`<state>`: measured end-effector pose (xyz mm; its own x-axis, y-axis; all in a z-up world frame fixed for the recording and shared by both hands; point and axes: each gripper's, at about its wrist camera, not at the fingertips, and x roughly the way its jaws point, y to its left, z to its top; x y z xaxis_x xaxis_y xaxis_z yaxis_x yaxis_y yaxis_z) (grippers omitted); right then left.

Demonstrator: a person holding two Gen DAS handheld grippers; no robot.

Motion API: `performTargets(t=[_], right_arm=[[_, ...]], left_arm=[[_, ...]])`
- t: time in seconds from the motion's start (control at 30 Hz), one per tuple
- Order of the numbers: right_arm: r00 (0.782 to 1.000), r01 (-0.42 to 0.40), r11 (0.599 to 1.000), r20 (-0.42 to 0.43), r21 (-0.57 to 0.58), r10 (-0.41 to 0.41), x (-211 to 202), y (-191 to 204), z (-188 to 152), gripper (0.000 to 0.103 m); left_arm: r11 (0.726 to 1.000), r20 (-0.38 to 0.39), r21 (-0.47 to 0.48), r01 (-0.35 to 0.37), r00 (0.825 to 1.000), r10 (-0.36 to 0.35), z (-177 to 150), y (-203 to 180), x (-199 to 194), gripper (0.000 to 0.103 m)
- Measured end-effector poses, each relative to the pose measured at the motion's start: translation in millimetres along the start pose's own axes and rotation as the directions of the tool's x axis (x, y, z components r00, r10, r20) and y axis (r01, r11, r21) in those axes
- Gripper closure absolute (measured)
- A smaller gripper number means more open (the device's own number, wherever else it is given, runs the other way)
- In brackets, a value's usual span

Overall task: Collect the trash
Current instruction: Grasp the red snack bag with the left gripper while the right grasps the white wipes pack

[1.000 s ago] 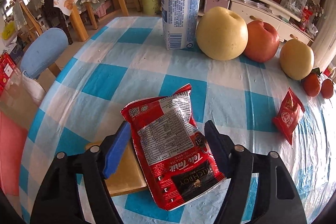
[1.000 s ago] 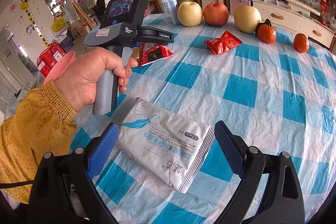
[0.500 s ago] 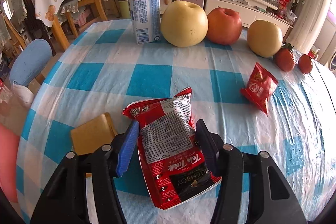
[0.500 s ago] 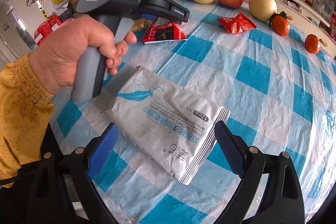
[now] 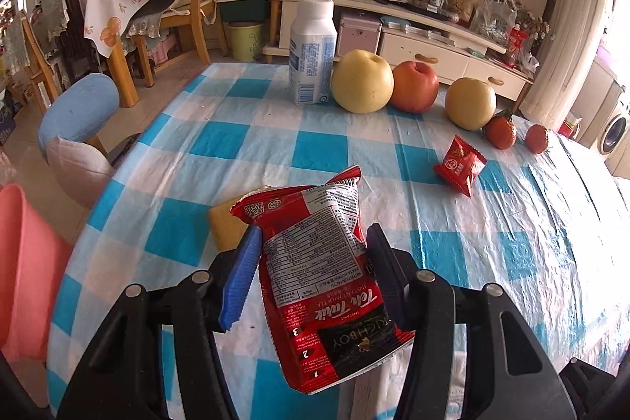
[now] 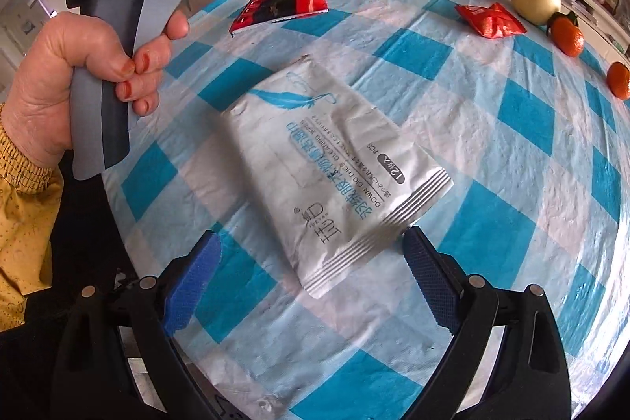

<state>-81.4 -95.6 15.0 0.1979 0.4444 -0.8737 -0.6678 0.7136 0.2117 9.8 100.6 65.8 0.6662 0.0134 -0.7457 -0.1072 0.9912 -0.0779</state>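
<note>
Left tool [image 5: 313, 264] has narrowed from a loose straddle to a pinch on the red milk-tea sachet [image 5: 323, 270], which is now lifted off the checked desk [image 5: 492, 223], so the first piece of trash looks secured. Right tool [image 6: 311, 282] has come lower, jaws spread wide and empty, the white wet-wipe packet's [image 6: 334, 168] crimped end between them, untouched. Beyond that packet lie a small red wrapper [image 6: 490, 20], then the fruit row.

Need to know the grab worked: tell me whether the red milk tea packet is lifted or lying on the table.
Lifted. The red milk tea packet is pinched by the left gripper, hanging clear of the tablecloth.
</note>
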Motion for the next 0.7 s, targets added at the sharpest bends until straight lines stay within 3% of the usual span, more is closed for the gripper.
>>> performTargets(t=[0.17, 0.3, 0.37, 0.57, 0.7], right_arm=[[0.991, -0.135, 0.987, -0.016, -0.084, 0.134, 4, 31, -1, 0.009], [0.979, -0.200, 0.975, 0.028, -0.099, 0.204, -6, 38, 4, 0.009], [0.982, -0.173, 0.983, 0.069, -0.062, 0.178, -12, 29, 9, 0.009], [0.987, 0.031, 0.999, 0.155, 0.021, -0.034, -8, 10, 25, 0.009], [0.984, 0.068, 0.998, 0.166, 0.009, -0.069, 5, 14, 34, 0.009]], left_arm=[[0.999, 0.045, -0.036, -0.024, 0.999, 0.025, -11, 30, -27, 0.047], [0.998, 0.056, -0.060, -0.032, 0.998, 0.035, -21, 52, -36, 0.047], [0.997, 0.062, -0.069, -0.033, 0.997, 0.038, -23, 60, -38, 0.047], [0.998, 0.071, -0.052, -0.019, 0.997, 0.023, -26, 65, -35, 0.047], [1.000, 0.081, -0.031, -0.005, 0.997, 0.007, -27, 65, -34, 0.051]])
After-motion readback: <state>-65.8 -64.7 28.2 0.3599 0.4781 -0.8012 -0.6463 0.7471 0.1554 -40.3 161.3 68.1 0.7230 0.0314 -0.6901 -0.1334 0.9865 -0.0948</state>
